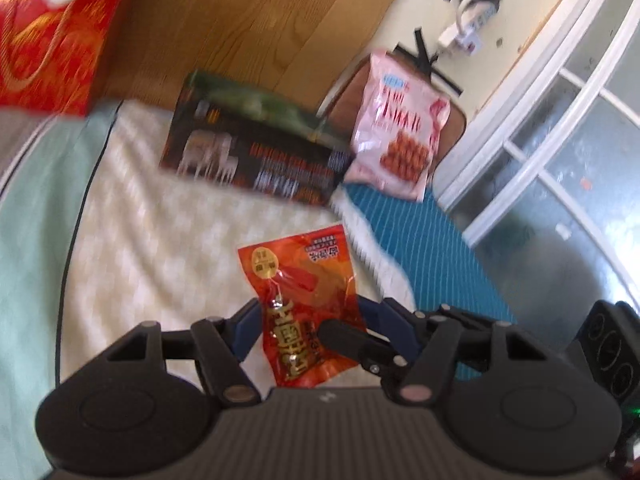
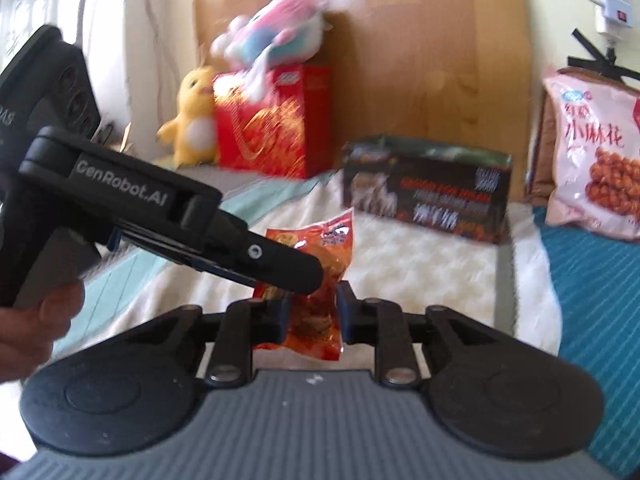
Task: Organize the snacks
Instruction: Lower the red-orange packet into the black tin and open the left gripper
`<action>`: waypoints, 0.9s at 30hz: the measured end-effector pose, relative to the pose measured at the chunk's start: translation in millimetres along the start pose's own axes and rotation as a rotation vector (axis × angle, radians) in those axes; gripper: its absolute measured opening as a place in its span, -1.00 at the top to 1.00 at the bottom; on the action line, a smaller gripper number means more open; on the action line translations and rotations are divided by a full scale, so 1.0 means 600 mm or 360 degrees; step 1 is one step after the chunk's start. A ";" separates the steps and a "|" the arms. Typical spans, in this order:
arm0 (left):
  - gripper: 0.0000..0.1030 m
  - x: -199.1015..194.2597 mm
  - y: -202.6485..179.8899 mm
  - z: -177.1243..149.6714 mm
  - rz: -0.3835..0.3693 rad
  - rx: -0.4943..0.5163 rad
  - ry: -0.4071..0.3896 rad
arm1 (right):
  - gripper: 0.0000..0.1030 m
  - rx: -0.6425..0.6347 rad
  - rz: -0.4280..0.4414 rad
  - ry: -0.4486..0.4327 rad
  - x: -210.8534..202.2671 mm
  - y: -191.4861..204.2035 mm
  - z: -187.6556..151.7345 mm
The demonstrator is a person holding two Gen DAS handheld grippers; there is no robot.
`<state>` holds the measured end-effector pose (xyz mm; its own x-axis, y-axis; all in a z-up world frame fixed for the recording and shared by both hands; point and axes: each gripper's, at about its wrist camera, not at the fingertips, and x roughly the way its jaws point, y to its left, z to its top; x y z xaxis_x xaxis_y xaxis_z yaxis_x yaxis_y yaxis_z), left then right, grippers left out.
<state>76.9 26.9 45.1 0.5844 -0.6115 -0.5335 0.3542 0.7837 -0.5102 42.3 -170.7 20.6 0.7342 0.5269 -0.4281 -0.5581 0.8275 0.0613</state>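
A red snack packet [image 1: 304,304] hangs above the bed between both grippers. In the right wrist view my right gripper [image 2: 315,312] is shut on the packet [image 2: 320,320], its blue pads pressing the lower part from both sides. My left gripper [image 1: 310,320] stands open around the packet, with its blue pads beside the packet's edges. One black finger of the right gripper [image 1: 344,338] crosses in front of the packet. From the right wrist the left gripper [image 2: 296,272] reaches in from the left over the packet's middle, held by a hand [image 2: 36,316].
A dark snack box [image 1: 256,152] lies on the white quilted pad [image 1: 160,240] near the wooden headboard [image 1: 240,20]. A pink snack bag [image 2: 592,152] leans at the right by the teal striped sheet [image 2: 600,320]. A red gift box [image 2: 272,120] with plush toys [image 2: 192,120] stands at the back left.
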 end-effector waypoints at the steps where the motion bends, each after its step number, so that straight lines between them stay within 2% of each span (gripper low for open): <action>1: -0.23 0.006 -0.002 0.020 -0.0004 0.0015 -0.0016 | 0.49 -0.0011 -0.0021 -0.0028 0.007 -0.008 0.014; 8: -0.31 0.085 -0.020 0.192 0.0012 0.0176 -0.0165 | 0.48 0.0003 -0.0170 -0.0224 0.082 -0.089 0.130; 13: -0.37 0.191 -0.002 0.261 0.0052 0.0160 -0.0164 | 0.42 0.0092 -0.0259 -0.0258 0.158 -0.168 0.150; 17: -0.36 0.273 0.022 0.265 0.0082 0.0093 -0.0020 | 0.22 0.0165 -0.0321 -0.0199 0.194 -0.205 0.123; 19: -0.36 0.285 0.021 0.257 0.0096 0.0100 -0.0012 | 0.09 0.0174 -0.0354 -0.0191 0.193 -0.211 0.114; 20: -0.37 0.280 0.019 0.254 0.0104 0.0112 -0.0030 | -0.05 0.0175 -0.0373 -0.0200 0.189 -0.211 0.110; 24: -0.38 0.229 0.011 0.242 0.0120 0.0088 -0.0102 | -0.05 0.0221 -0.0361 -0.0214 0.155 -0.206 0.108; 27: -0.45 0.172 -0.002 0.214 0.0197 0.0114 -0.0169 | -0.05 0.0285 -0.0308 -0.0200 0.110 -0.188 0.090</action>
<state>230.7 -23.1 76.9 0.6992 -0.4979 -0.5131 0.3237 0.8603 -0.3938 174.5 -218.9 34.1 0.8686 0.3667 -0.3331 -0.3342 0.9301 0.1526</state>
